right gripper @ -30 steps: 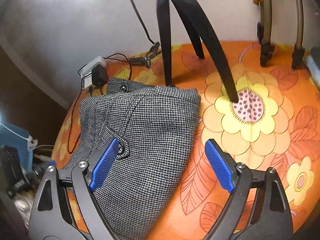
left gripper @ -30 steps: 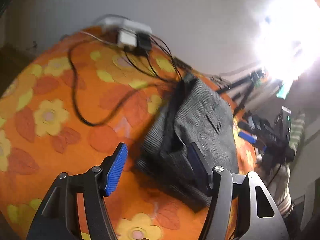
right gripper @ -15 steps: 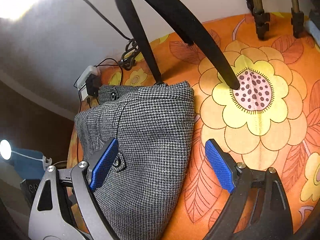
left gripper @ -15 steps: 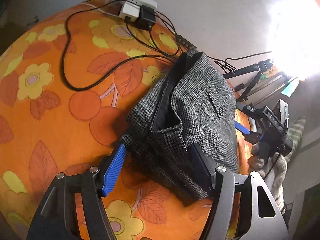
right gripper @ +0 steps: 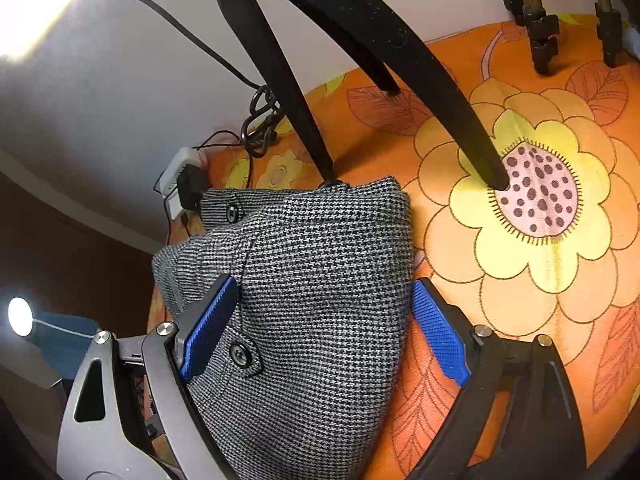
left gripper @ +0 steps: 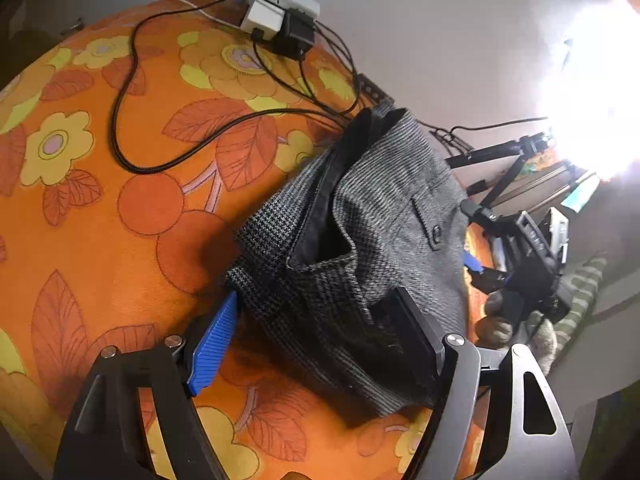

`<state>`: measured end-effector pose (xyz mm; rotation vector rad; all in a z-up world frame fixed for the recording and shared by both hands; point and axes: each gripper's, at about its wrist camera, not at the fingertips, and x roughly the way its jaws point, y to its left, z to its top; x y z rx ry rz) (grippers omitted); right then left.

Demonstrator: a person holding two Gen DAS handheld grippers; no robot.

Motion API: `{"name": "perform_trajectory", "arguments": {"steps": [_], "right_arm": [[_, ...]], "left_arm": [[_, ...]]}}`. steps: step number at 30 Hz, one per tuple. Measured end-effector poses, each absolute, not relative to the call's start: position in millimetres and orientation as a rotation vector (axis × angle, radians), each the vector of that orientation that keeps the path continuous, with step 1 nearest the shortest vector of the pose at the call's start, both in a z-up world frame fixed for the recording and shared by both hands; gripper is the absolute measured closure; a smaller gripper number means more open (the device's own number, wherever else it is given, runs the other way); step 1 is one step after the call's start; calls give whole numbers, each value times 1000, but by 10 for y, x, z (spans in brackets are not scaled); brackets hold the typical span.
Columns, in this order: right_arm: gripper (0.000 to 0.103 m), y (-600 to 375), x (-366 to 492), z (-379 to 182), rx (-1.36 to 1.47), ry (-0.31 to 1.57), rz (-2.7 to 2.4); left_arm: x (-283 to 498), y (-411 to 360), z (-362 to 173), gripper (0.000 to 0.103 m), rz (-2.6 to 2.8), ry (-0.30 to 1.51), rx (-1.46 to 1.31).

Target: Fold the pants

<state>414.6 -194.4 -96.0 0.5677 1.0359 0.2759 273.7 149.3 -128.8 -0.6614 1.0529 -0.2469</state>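
Grey houndstooth pants (left gripper: pixel 372 232) lie folded into a thick bundle on an orange flowered cloth (left gripper: pixel 120 240), waistband with dark lining facing my left gripper. My left gripper (left gripper: pixel 316 332) is open, its jaws either side of the bundle's near corner, the right finger resting on the fabric. In the right wrist view the pants (right gripper: pixel 320 280) show a buttoned pocket flap. My right gripper (right gripper: pixel 320 320) is open and straddles the bundle's near edge, one pad on the fabric, the other at its right fold.
A white power strip with a black adapter (left gripper: pixel 280 24) and looping black cables (left gripper: pixel 128 120) lie at the cloth's far edge by the wall. Black tripod legs (right gripper: pixel 420 80) stand on the cloth just behind the pants. A bright lamp glares at the right.
Both grippers have moved in closer to the pants bundle, which now fills the space between their open jaws. The pants themselves have not shifted.
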Motion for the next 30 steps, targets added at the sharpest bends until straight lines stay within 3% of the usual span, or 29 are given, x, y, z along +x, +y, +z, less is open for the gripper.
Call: {"name": "perform_trajectory", "arguments": {"steps": [14,22,24,28,30], "right_arm": [[13,-1802,4163,-979,526,1034,287],[22,-1888,4176,-1002,563,1015,278],[29,-1898,4177,-999,552,1011,262],[57,-1871,4168,-985,525,1008,239],[69,-1868,4158,-956,510,1002,232]], "left_arm": [[2830,1387,-1306,26,-202,1024,-675],[2782,1348,-1329,31,-176,979,-598],[2777,1307,-1314,37,-163,958,-564],[2762,1306,-1248,62,-158,909,-540],[2757,1301,-1207,67,-164,890,-534]]}}
